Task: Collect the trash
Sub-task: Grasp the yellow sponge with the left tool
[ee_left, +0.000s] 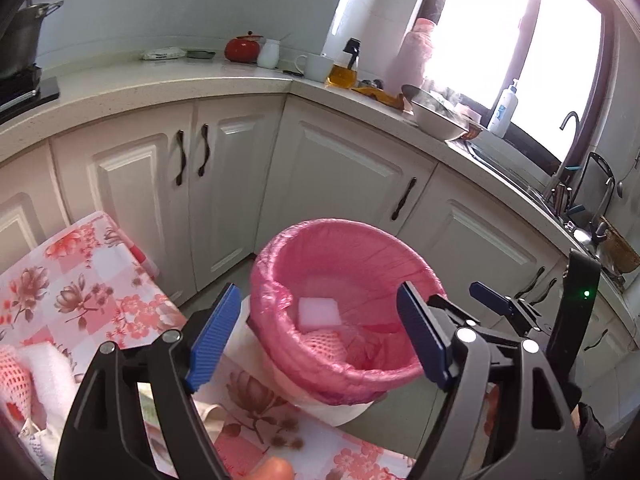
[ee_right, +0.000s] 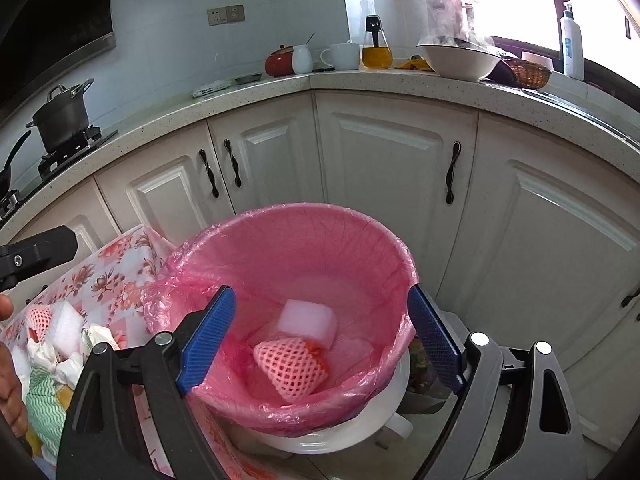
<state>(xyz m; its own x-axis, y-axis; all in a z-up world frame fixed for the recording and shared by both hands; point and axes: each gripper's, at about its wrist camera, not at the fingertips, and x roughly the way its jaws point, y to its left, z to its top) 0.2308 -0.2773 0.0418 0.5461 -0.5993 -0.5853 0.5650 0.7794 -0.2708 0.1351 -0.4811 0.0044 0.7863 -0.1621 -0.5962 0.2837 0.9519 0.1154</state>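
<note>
Left wrist view: left gripper (ee_left: 316, 336) spread wide, holding nothing, hanging above the table edge and facing the bin (ee_left: 340, 396). Pink liner (ee_left: 280, 308) folded over the rim. White foam block (ee_left: 319, 313) and pink foam net (ee_left: 326, 344) lie at the bottom. The right gripper (ee_left: 496, 300) shows at the right edge, also spread. More trash (ee_left: 36, 376) sits on the floral tablecloth (ee_left: 92, 280), lower left.

Right wrist view: right gripper (ee_right: 324, 340) released, nothing between its blue pads (ee_right: 208, 336), poised over the bin (ee_right: 352, 432) mouth. Net (ee_right: 290, 368) rests against the block (ee_right: 308, 320) inside the liner (ee_right: 280, 248). Leftover wrappers and foam (ee_right: 56, 344) stay piled on the tablecloth (ee_right: 116, 276), left of the bin.
</note>
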